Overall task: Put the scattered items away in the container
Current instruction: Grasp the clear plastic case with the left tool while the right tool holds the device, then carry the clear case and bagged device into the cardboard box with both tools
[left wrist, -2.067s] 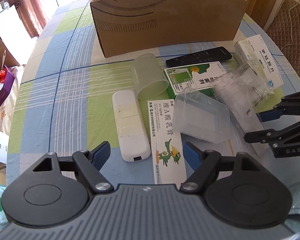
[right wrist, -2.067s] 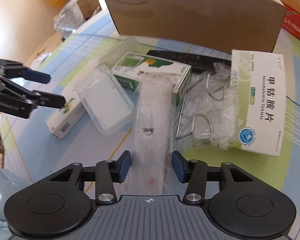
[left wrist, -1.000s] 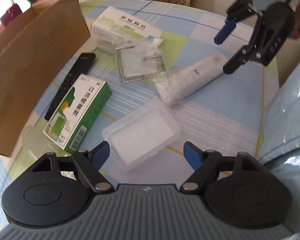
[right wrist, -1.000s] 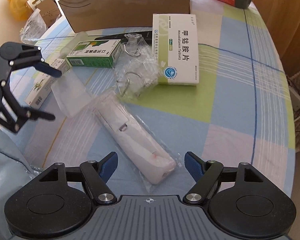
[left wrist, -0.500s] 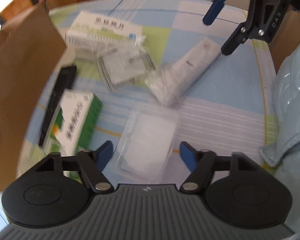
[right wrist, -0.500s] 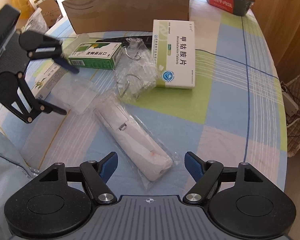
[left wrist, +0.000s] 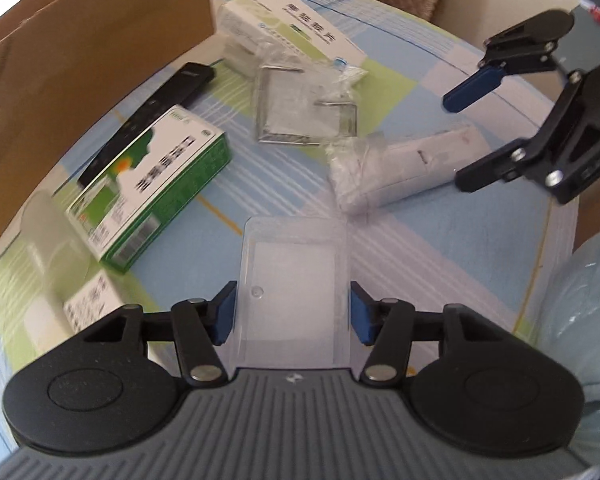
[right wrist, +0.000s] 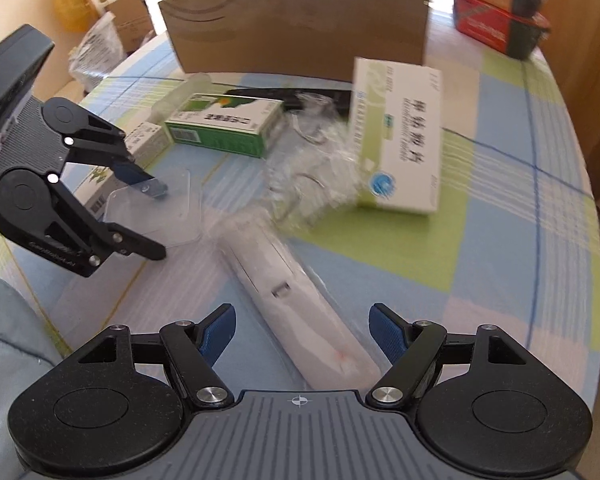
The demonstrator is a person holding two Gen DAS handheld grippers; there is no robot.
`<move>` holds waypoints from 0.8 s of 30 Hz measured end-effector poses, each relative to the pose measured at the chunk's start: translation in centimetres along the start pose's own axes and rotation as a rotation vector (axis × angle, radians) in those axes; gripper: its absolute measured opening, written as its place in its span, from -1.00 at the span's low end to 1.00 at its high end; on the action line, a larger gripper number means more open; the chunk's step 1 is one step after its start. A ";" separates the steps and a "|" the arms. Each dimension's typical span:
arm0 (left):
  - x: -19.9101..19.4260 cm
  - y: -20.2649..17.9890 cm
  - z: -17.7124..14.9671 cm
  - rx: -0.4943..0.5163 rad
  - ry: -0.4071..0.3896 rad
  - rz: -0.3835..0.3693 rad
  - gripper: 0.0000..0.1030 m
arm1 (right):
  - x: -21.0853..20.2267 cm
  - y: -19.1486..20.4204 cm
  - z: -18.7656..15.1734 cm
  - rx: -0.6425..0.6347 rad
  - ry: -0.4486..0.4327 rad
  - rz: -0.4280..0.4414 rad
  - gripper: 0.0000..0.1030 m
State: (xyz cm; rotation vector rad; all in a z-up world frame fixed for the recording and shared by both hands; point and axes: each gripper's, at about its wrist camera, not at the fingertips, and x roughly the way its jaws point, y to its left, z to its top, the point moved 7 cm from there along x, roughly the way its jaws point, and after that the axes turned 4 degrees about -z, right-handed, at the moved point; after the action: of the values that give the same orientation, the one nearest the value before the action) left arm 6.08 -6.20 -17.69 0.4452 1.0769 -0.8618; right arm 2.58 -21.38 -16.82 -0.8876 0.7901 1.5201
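The left gripper [left wrist: 291,314] is spread around the clear plastic case [left wrist: 292,280], its blue pads just beside each edge, contact not certain. The right gripper [right wrist: 302,330] is held wide over the bagged white remote [right wrist: 300,300]. Beyond, the cardboard box [right wrist: 300,28] is seen.
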 end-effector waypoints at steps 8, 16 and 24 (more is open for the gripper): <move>-3.6 1.1 0.0 -0.119 -0.064 0.035 0.00 | 2.9 2.7 0.5 -0.229 -0.013 0.012 0.44; -5.7 1.7 -0.6 -0.170 -0.093 0.053 0.00 | 3.4 3.6 0.4 -0.308 -0.004 0.061 -0.18; -8.1 2.6 -0.4 -0.201 -0.129 0.077 0.00 | 0.6 3.4 4.2 -0.137 -0.023 0.152 -0.20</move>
State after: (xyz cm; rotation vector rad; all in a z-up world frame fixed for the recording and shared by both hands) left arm 6.23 -1.17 -10.80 0.2577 1.0086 -0.6972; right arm -1.24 -17.86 -15.26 -0.9252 0.7575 1.7320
